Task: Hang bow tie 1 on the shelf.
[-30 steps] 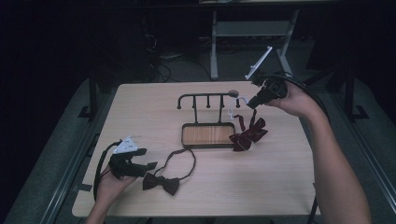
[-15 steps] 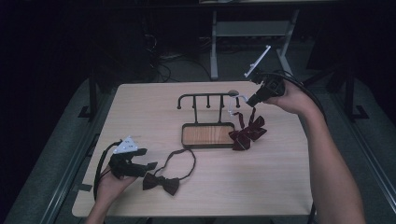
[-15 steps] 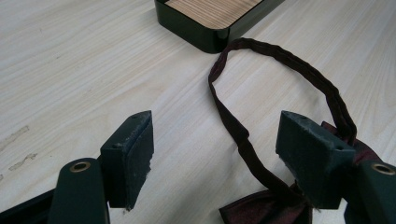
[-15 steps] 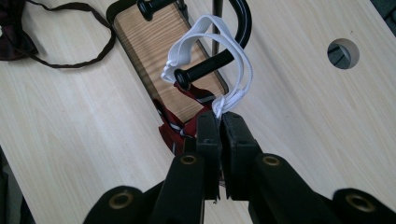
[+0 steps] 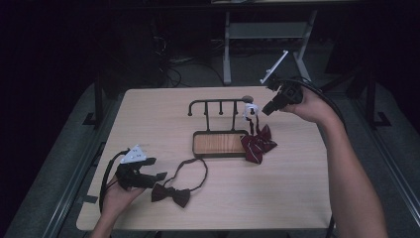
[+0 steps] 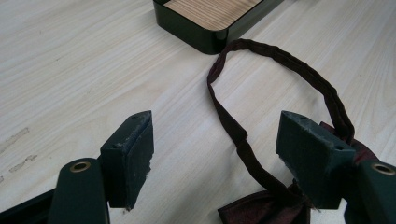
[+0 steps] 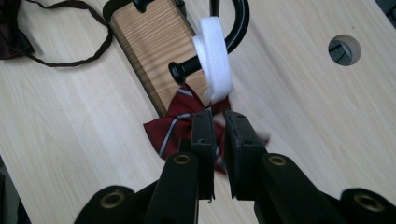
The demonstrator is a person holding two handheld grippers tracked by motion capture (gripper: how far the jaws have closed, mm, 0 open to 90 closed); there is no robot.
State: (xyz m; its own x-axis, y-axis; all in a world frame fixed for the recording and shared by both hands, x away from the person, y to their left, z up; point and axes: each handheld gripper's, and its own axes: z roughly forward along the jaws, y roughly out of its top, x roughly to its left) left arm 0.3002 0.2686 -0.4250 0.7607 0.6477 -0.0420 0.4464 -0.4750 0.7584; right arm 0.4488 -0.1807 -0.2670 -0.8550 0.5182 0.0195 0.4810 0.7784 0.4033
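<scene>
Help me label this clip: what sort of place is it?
Probably a lab or workshop recording bench, not a home: a bare wooden table, dark surroundings with loose cables and a metal stand on the floor behind.

My left gripper (image 5: 157, 176) rests low at the near left, jaws spread wide. My right arm stretches far forward, its gripper (image 5: 253, 110) held aloft, jaws nearly closed with a thin gap.
</scene>
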